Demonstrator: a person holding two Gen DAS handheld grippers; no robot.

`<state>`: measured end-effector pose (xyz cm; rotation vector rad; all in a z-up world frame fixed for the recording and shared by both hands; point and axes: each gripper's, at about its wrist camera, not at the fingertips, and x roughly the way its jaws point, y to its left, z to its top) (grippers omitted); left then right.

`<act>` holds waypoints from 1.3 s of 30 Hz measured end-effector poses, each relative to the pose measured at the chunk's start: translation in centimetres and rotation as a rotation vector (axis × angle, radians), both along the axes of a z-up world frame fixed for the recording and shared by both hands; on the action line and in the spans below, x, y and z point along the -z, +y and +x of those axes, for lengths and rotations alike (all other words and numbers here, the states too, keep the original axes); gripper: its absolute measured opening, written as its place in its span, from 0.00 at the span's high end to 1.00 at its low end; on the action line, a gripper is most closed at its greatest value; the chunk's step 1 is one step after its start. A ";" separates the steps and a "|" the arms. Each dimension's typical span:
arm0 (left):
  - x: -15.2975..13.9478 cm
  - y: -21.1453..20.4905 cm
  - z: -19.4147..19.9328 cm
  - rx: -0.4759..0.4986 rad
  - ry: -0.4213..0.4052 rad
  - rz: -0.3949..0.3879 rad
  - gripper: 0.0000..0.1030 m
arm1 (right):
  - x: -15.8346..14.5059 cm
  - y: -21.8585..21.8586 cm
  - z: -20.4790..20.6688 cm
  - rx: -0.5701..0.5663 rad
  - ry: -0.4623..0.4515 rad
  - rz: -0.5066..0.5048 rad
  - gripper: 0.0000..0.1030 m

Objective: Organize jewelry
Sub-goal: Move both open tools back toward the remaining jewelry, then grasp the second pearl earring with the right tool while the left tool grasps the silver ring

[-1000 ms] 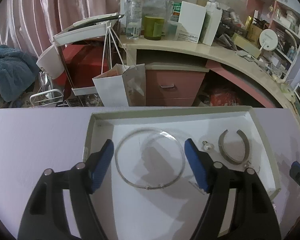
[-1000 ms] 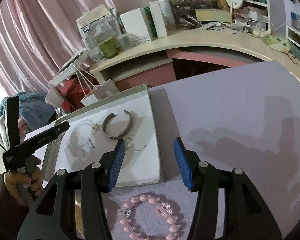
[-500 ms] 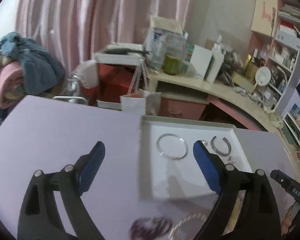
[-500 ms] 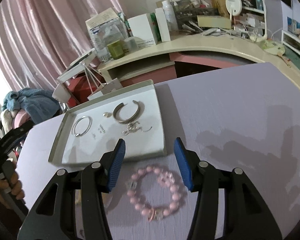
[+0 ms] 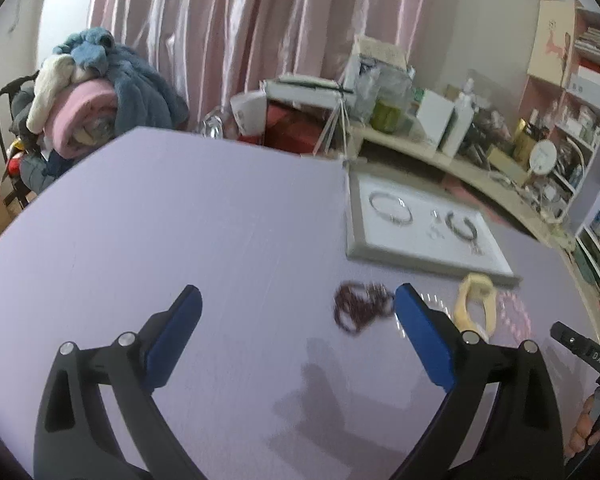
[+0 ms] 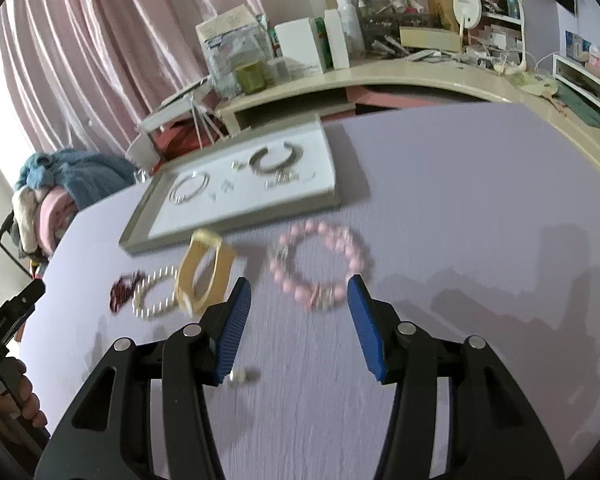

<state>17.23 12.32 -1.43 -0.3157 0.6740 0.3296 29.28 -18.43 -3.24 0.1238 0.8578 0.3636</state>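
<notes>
A grey-rimmed white tray [image 5: 356,240] [image 6: 140,224] holds a silver bangle [image 5: 391,208] [image 6: 189,188], an open cuff [image 5: 461,226] [image 6: 275,159] and small pieces. On the purple table before it lie a dark red bead strand [image 5: 360,306] [image 6: 124,286], a pearl bracelet [image 6: 154,294], a yellow bangle [image 5: 476,306] [image 6: 204,272] and a pink bead bracelet [image 6: 318,264]. My left gripper [image 5: 296,292] hovers left of the strand, jaws opening, nothing between them. My right gripper [image 6: 299,282] is open above the pink bracelet's near edge, pads not touching it.
A small silvery piece [image 6: 242,376] lies on the table under the right gripper's left finger. Behind the table stand a cluttered curved desk [image 6: 380,76], a pile of blankets [image 5: 96,92] and pink curtains. A hand [image 6: 8,396] holds the left gripper at the edge.
Both grippers have pulled back from the tray, which now looks smaller and farther. The left gripper swung left and its jaws widened. The loose bracelets in front of the tray came into view.
</notes>
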 end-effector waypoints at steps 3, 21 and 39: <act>0.3 -1.1 -0.4 0.035 0.008 0.019 0.06 | 0.8 0.8 -1.1 -0.032 0.010 -0.025 0.50; 0.9 -4.2 0.4 0.144 0.027 0.050 0.06 | 2.8 4.1 -3.0 -0.171 0.056 -0.064 0.63; 1.6 -4.4 0.9 0.167 0.046 0.044 0.06 | 3.9 5.9 -3.0 -0.221 0.024 -0.166 0.83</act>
